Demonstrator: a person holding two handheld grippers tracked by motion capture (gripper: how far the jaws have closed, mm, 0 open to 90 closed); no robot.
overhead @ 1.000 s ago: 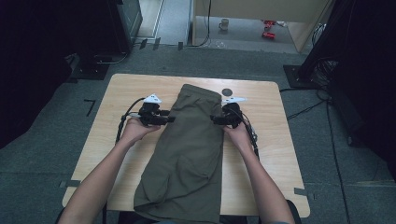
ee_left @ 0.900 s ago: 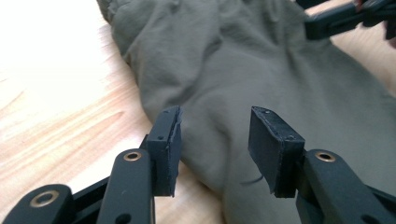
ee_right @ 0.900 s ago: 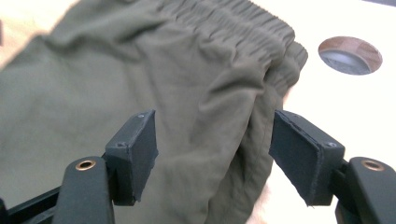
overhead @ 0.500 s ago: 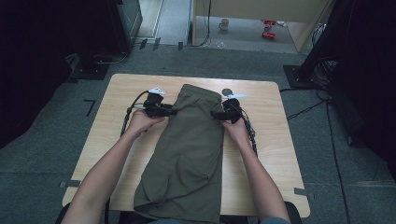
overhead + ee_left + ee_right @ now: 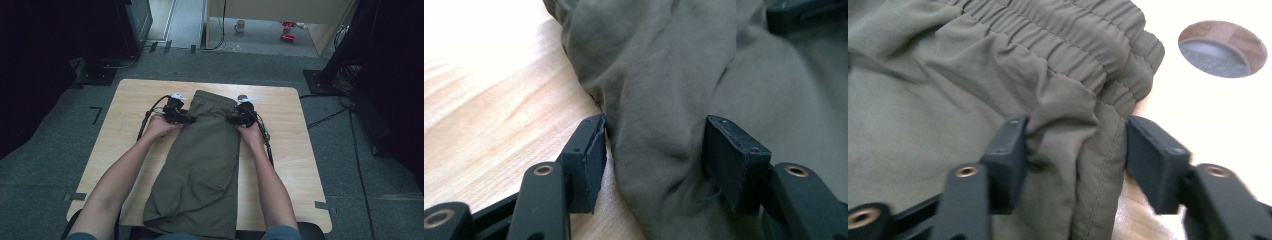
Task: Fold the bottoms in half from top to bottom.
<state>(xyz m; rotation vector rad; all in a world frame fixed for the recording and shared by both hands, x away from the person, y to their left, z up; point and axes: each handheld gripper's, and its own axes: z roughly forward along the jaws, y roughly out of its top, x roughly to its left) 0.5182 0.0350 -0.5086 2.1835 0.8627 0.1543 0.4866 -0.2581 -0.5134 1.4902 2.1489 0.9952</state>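
Observation:
Olive-green shorts (image 5: 200, 165) lie folded lengthwise on the wooden table (image 5: 300, 165), elastic waistband (image 5: 1083, 45) at the far end. My left gripper (image 5: 191, 120) is at the shorts' left edge just below the waistband. Its jaws have just been opening, and a raised fold of cloth (image 5: 659, 125) lies between its pads (image 5: 591, 150). My right gripper (image 5: 231, 120) is at the right edge opposite. Its jaws have just been closing, still wide apart, with the waistband corner (image 5: 1073, 135) bunching between its pads (image 5: 1153, 155). Both hands rest low on the table.
A round cable hole (image 5: 1223, 47) is in the tabletop just beyond the waistband's right corner. Bare wood lies to the left (image 5: 499, 100) and right of the shorts. The right gripper's black jaw (image 5: 804, 15) appears across the cloth. Dark equipment and cables surround the table on the floor.
Both hands have slid along the shorts' edges toward the far end and dropped lower. Both grippers now sit just below the waistband, pointing inward at the cloth.

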